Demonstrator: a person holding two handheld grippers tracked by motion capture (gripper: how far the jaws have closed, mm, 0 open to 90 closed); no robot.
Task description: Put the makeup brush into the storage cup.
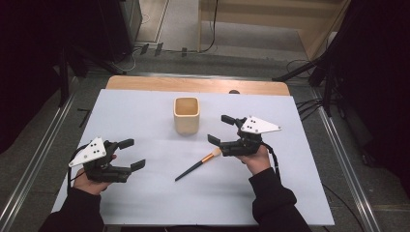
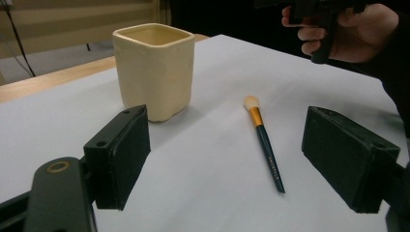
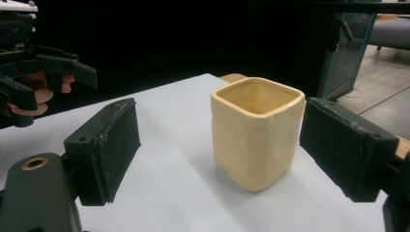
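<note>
A cream square cup (image 1: 186, 115) stands upright on the white sheet (image 1: 135, 108), a little behind the middle. A make-up brush (image 1: 198, 164) with a dark handle, gold ferrule and pale bristles lies flat in front of it, bristles toward the right hand. My right gripper (image 1: 220, 129) is open just right of the cup; the cup (image 3: 256, 130) stands ahead of its jaws, farther out than them. My left gripper (image 1: 132, 154) is open at the front left, empty. Its view looks at the cup (image 2: 153, 70) and the brush (image 2: 265, 142).
The sheet covers a wooden table whose bare far edge (image 1: 193, 84) shows behind the cup. Metal rails (image 1: 38, 154) run along both sides of the table. Cables (image 1: 304, 104) lie on the floor beyond. The right hand (image 2: 348, 29) shows in the left gripper view.
</note>
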